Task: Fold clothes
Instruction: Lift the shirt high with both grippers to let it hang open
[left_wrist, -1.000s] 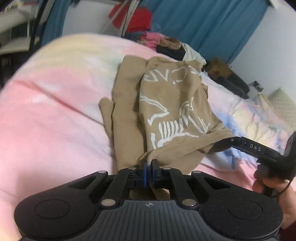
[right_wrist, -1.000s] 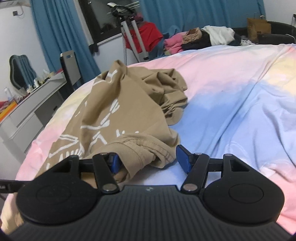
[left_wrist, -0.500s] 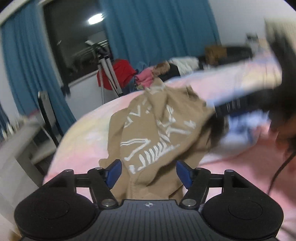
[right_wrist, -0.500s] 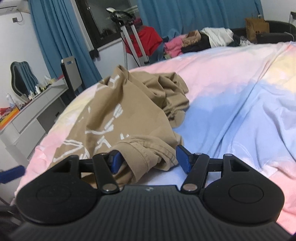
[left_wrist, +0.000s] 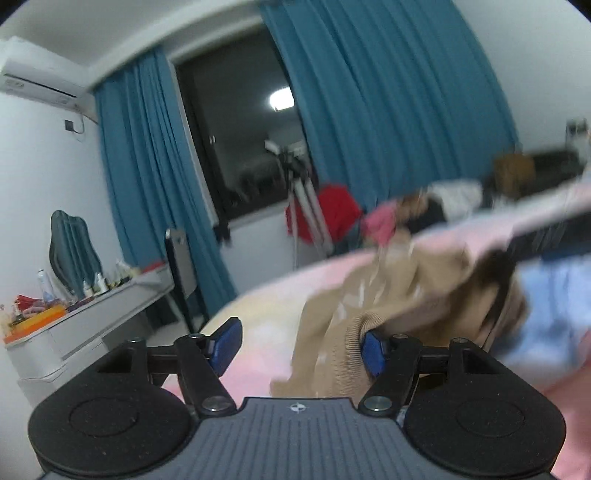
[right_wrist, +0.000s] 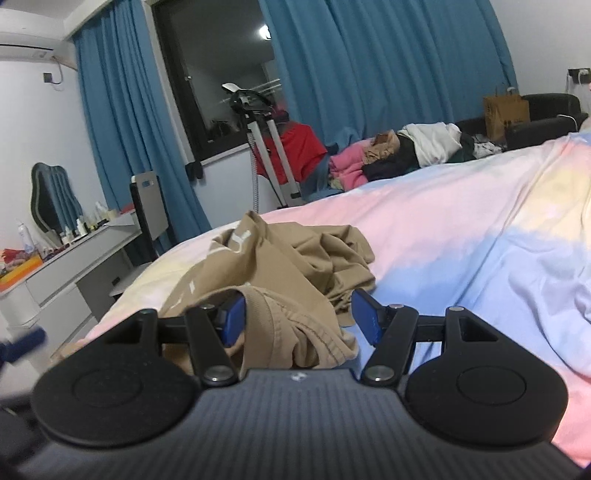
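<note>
tan shirt (right_wrist: 280, 266), white print, crumpled in a heap on the pastel bedspread (right_wrist: 461, 229) toward its left edge; ribbed collar end nearest the cameras. right gripper (right_wrist: 298, 319): jaws spread apart, hem fold of the shirt lying loose between the blue pads (right_wrist: 234, 321), left pad against the cloth, right pad clear of it with blue sheet showing in the gap; not clamped. left gripper (left_wrist: 299, 343): jaws parted wide, having just been opening; ribbed collar of the shirt (left_wrist: 369, 314) lies beside the right-hand pad (left_wrist: 373, 352), left pad over bare pink sheet, nothing pinched; this view is blurred. bedspread (left_wrist: 266, 325): pink, yellow and blue patches, wrinkled, filling the middle ground. black bar of the other gripper, smeared, crosses the upper right of the left view above the shirt. beyond the bed's left edge: white dresser (right_wrist: 74, 273) with bottles and small clutter on top, dark-framed mirror (right_wrist: 51, 199) behind it, grey chair back (right_wrist: 147, 206) beside it. farther: pile of clothes (right_wrist: 399, 151), pink, tan, white and black, at the bed's far side; red garment (right_wrist: 299, 151) hung on a metal stand (right_wrist: 266, 147); brown paper bag (right_wrist: 506, 110) near a black seat. rear wall: dark window (right_wrist: 218, 74) between blue curtains (right_wrist: 388, 62); air conditioner (left_wrist: 40, 79) high on the left wall.
</note>
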